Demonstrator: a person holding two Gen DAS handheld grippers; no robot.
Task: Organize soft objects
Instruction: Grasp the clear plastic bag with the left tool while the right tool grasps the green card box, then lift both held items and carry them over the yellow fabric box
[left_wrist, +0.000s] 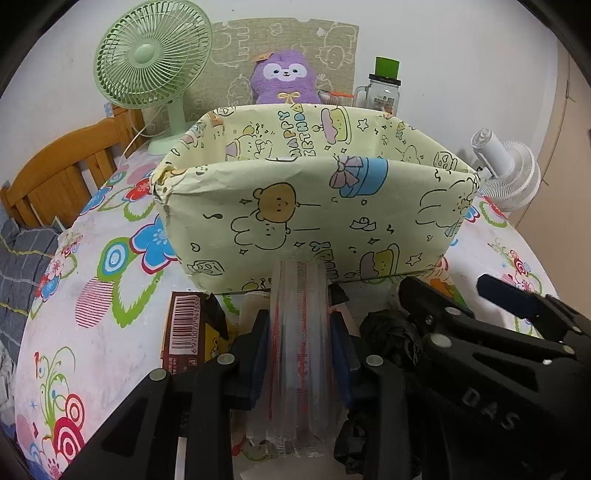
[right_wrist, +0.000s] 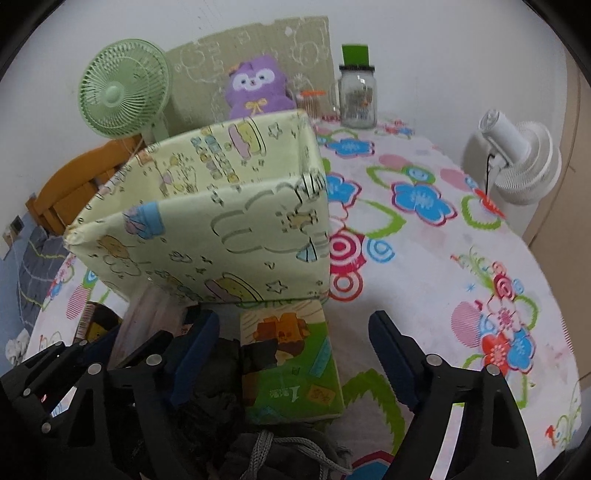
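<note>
A pale yellow cartoon-print box stands open on the flowered tablecloth, also in the right wrist view. My left gripper is shut on a roll of clear plastic bags just in front of the box's near wall. My right gripper is open, its jaws on either side of a green tissue pack lying by the box's corner. Black crumpled soft material lies between the two grippers; it also shows in the right wrist view. The right gripper shows at the left wrist view's right.
A brown barcoded packet lies left of my left gripper. Behind the box are a green fan, a purple plush and a glass jar with green lid. A white fan stands right. A wooden chair is left.
</note>
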